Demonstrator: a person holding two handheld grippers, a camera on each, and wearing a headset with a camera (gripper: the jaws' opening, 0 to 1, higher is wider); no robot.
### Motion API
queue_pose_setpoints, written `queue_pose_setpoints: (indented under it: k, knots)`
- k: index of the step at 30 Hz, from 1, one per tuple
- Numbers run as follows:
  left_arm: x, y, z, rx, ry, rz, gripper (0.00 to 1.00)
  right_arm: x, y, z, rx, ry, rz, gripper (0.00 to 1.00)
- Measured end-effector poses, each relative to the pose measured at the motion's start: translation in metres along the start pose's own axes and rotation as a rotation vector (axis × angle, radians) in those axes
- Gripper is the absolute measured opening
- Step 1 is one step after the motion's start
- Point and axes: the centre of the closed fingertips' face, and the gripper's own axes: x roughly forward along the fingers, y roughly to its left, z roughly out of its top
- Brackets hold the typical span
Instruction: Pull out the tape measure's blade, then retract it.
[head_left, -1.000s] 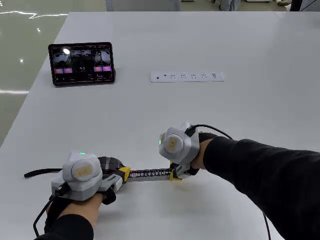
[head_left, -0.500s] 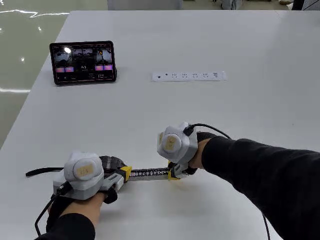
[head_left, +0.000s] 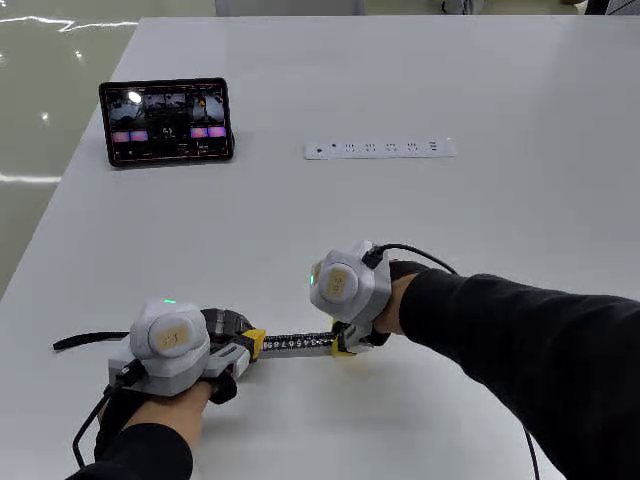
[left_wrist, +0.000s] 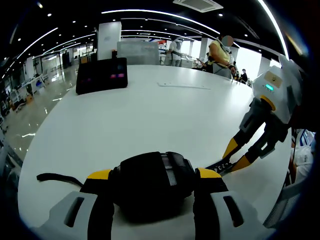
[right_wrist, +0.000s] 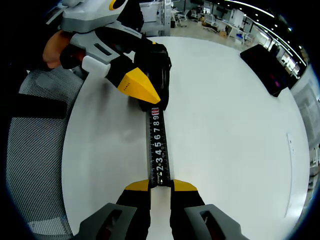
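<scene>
Right gripper view: blade runs straight from your right tool to the tape measure case
Your right tool is pinched on the blade's tip; your left tool is clamped round the case, low at the near-left part of the desk; the blade's long axis lies on the line between both tools, so draw or feed along that line, no sideways drift

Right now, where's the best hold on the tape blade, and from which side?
Take its free tip, end-on along the blade, from the side away from the case. The thin strip runs straight out of the case, so its end probably offers the clearest bite; the right gripper is shut on it there.
</scene>
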Motion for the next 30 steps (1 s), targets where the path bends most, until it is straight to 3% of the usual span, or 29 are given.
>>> queue_pose_setpoints:
  k: [16, 30]
  knots:
    - [-0.001, -0.001, -0.001, -0.012, 0.002, -0.007, 0.59, 0.002, 0.001, 0.007, -0.004, -0.015, -0.001, 0.1]
    - [-0.002, 0.001, 0.001, -0.039, -0.008, -0.035, 0.59, 0.004, 0.0, 0.013, 0.019, -0.086, 0.011, 0.1]
